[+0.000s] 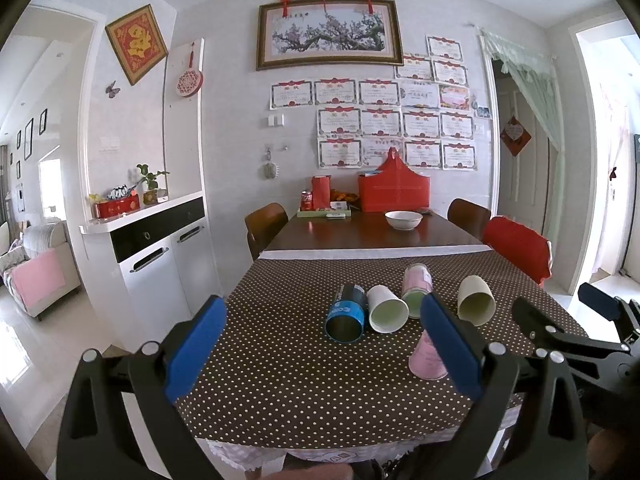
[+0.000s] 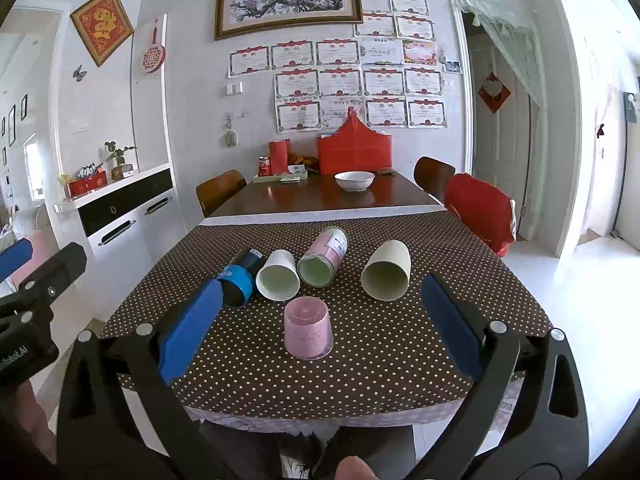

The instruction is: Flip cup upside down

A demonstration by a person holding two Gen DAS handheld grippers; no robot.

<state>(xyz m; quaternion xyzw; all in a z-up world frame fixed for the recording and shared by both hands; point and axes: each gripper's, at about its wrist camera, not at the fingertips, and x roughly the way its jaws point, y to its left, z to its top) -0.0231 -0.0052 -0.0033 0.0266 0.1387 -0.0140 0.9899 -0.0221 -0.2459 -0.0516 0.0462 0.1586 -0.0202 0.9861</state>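
A pink cup (image 2: pixel 308 328) stands upside down on the dotted brown tablecloth (image 2: pixel 280 372), near the front edge; in the left wrist view it (image 1: pixel 425 360) is partly hidden by a finger. Behind it lie a blue and black cup (image 2: pixel 239 278), a white cup (image 2: pixel 278 275), a pink labelled cup (image 2: pixel 325 256) and a cream cup (image 2: pixel 387 270), all on their sides with mouths toward me. My right gripper (image 2: pixel 320 320) is open and empty, jaws either side of the pink cup, held back from it. My left gripper (image 1: pixel 322 336) is open and empty, above the table's front left.
A white bowl (image 2: pixel 354 181), a red box (image 2: pixel 354 152), a red can (image 2: pixel 264 166) and a tray stand on the bare wooden far half of the table. Chairs (image 2: pixel 478 210) flank the table. A white cabinet (image 2: pixel 120 220) stands at the left.
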